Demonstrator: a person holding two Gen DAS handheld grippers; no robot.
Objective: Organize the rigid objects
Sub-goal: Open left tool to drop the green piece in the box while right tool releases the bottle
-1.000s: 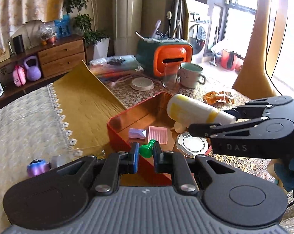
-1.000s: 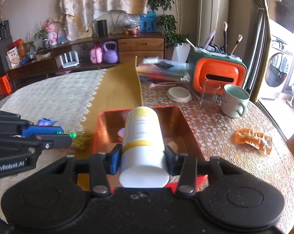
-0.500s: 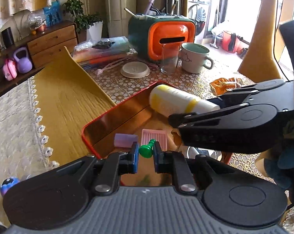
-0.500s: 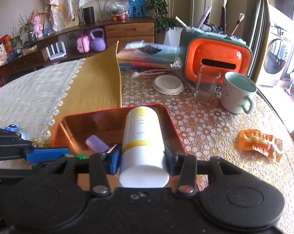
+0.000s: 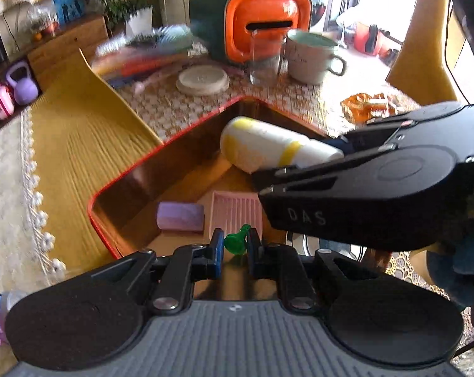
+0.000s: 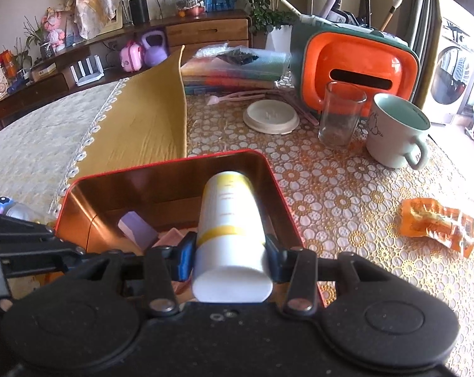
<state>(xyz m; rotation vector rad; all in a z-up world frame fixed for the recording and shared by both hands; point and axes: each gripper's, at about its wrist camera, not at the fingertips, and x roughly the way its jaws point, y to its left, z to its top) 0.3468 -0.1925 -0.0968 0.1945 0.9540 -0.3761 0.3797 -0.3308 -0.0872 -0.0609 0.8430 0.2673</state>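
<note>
You had both loads over the red tin (image 6: 277, 188), so this read as the drop-off step, neither piece let go yet. Your left gripper (image 5: 234, 245) was pinched nearly closed on the small green pawn (image 5: 236, 242), hanging above the tin's near end, over the pink ridged tray (image 5: 234, 207) and just right of the lilac block (image 5: 180, 216), both lying on the tin floor. Your right gripper (image 6: 230, 253) was clamped across the white bottle with yellow bands (image 6: 229, 220), jaws part open around its body, bottle lying nose-forward and tilted down into the tin; whether its far end touched the floor couldn't be told. In the left wrist view the right gripper (image 5: 268, 174) sat close above the left one, so the space was crowded. Next call, judged: lower each piece to a bare patch of floor, bottle toward the far side, pawn clear of the tray and block, release one at a time, and back out without knocking the other hand. Mug (image 6: 397, 132) and glass (image 6: 340, 116) stood outside the tin, well apart.
</note>
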